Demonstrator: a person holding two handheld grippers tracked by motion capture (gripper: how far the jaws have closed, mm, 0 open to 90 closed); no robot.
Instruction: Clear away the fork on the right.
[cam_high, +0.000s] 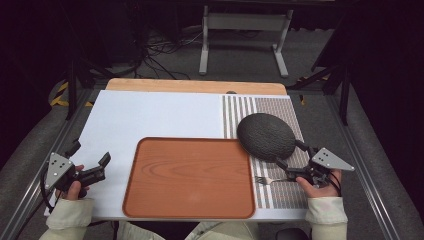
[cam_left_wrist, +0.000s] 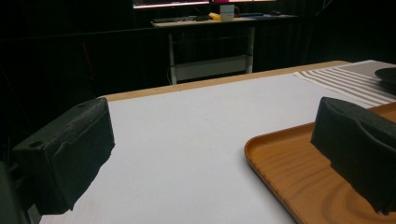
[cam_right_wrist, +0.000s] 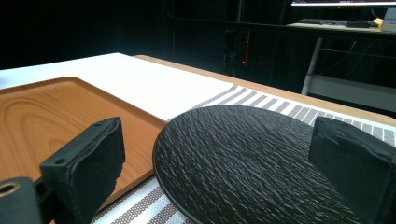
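Observation:
A round black textured plate (cam_high: 265, 136) lies on a striped placemat (cam_high: 287, 192) at the right of the table. My right gripper (cam_high: 293, 156) is open at the plate's near right rim, one jaw on each side of that rim, with nothing gripped. In the right gripper view the plate (cam_right_wrist: 243, 158) spreads out between and ahead of the jaws of the right gripper (cam_right_wrist: 215, 163). A wooden tray (cam_high: 190, 177) lies front centre, nothing on it. My left gripper (cam_high: 90, 154) is open over the white mat, left of the tray (cam_left_wrist: 280, 163).
A silver fork (cam_high: 267, 179) lies on the placemat between the tray and my right hand, handle toward the hand. A white mat (cam_high: 150, 115) covers the left and middle of the table. Beyond the table's far edge stand a dark floor, cables and a metal frame (cam_high: 245, 30).

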